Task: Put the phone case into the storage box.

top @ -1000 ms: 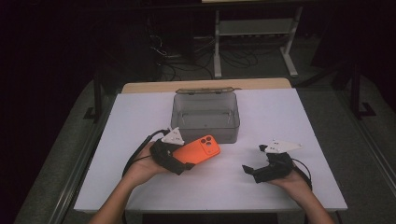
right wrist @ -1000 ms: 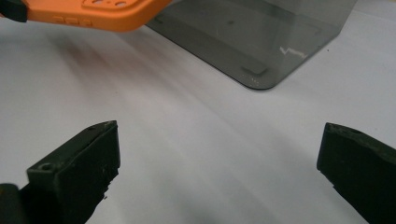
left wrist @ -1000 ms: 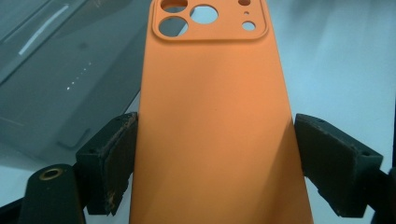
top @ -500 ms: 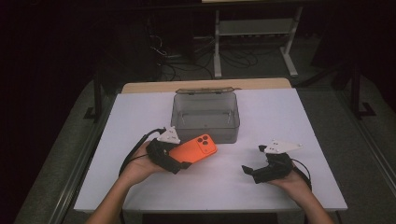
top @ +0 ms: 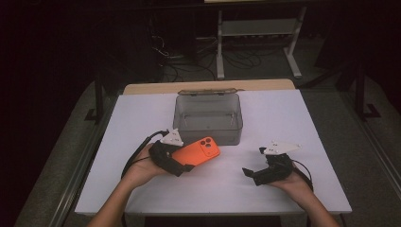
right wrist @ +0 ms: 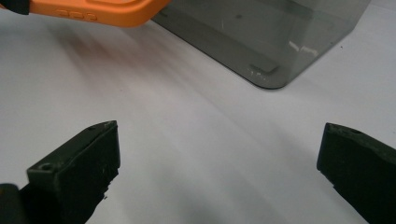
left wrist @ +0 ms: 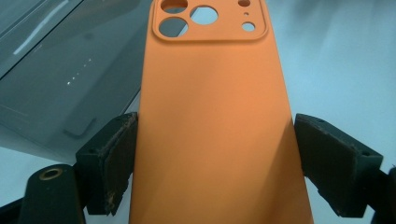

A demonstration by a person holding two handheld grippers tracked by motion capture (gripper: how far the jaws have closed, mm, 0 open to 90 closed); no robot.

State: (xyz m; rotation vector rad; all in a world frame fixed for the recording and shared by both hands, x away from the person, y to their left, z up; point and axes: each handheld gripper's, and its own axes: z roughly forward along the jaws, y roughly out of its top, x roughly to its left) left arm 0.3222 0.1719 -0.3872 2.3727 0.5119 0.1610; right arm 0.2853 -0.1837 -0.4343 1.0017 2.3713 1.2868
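Observation:
An orange phone case [top: 196, 152] is held just above the white table [top: 137, 118], camera cut-outs pointing toward the box. My left gripper [top: 182, 160] is shut on its lower end. In the left gripper view the case [left wrist: 215, 116] runs up between the two black pads [left wrist: 119, 158], one against each long edge. My right gripper [top: 254, 161] rests low at the front right, open, with bare table between its jaws [right wrist: 219, 158]. The case's edge [right wrist: 93, 14] shows at the top left of the right gripper view.
A clear grey plastic box [top: 208, 120], open on top, stands mid-table just behind the case; its corner [right wrist: 261, 37] lies ahead of the right gripper. A metal rack [top: 257, 28] and cables sit on the dark floor beyond the table.

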